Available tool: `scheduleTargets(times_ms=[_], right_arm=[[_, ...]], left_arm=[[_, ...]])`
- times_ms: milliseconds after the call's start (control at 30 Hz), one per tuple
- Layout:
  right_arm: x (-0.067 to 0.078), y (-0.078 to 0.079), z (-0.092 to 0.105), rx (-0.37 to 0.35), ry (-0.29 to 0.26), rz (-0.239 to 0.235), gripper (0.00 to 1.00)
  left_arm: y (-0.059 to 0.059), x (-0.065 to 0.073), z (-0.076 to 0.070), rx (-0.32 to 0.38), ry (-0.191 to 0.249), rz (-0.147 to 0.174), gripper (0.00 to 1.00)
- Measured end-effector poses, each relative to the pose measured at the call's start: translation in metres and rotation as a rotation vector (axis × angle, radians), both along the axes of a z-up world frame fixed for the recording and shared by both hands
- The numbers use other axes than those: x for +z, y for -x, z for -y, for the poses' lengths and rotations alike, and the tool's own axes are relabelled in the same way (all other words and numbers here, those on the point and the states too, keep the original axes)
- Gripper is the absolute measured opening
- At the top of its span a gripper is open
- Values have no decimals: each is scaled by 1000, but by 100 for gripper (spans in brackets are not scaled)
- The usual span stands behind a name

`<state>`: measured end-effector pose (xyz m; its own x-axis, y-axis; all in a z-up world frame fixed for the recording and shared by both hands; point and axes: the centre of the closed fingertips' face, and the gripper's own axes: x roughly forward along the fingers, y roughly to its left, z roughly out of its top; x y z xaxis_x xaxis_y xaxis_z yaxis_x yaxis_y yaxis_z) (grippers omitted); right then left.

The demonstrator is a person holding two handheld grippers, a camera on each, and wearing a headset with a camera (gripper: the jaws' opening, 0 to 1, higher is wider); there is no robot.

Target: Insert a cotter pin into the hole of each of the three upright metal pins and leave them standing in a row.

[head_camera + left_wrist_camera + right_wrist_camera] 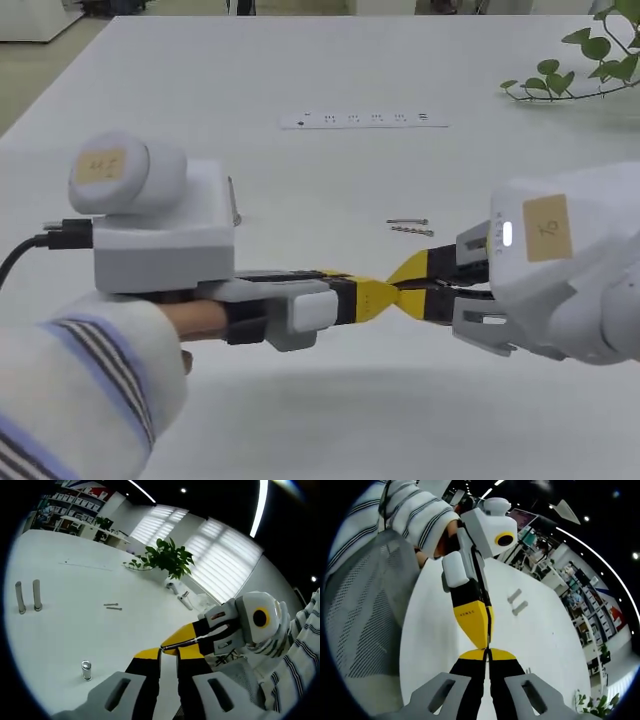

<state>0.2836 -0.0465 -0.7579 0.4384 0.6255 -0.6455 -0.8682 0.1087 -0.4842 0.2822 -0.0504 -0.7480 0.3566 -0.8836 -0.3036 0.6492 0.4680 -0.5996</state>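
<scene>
The cotter pin (182, 641) sat clamped in the right gripper (488, 654), well apart from the upright metal pins (36, 595). Whether the left gripper (169, 654) held it was unclear. A clean handover probably needed one firm grip before the other released.

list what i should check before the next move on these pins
1. Cotter pin held by the right gripper: ok, a thin metal rod sits between its shut jaws.
2. Left gripper has hold of that pin: cannot tell, since the two grippers' tips meet and hide the contact.
3. Spare cotter pins within reach: ok, two lie side by side on the table.
4. Metal pins upright: ok, two metal pins stand together and a third metal pin stands nearer.
5. Pins in a row: not ok, the third looks well off the pair's line.
6. Holes facing the grippers: cannot tell, too small.
</scene>
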Motion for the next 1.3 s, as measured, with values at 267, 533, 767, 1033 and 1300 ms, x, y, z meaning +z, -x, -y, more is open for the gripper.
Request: scheduleTargets(times_ms=[267, 533, 767, 1033, 1300], right_arm=[[2, 3, -1, 16, 11, 18, 2], [4, 4, -1, 16, 8, 21, 2], [4, 4, -2, 14, 1, 25, 2], [6, 4, -1, 15, 1, 30, 2], [5, 3, 0, 20, 11, 35, 2]], left_arm=[[-2, 3, -2, 23, 16, -17, 5], [-1, 3, -2, 15, 12, -6, 3], [1, 0, -2, 11, 0, -13, 3], [1, 0, -2, 14, 8, -29, 2], [1, -1, -2, 27, 16, -40, 2]])
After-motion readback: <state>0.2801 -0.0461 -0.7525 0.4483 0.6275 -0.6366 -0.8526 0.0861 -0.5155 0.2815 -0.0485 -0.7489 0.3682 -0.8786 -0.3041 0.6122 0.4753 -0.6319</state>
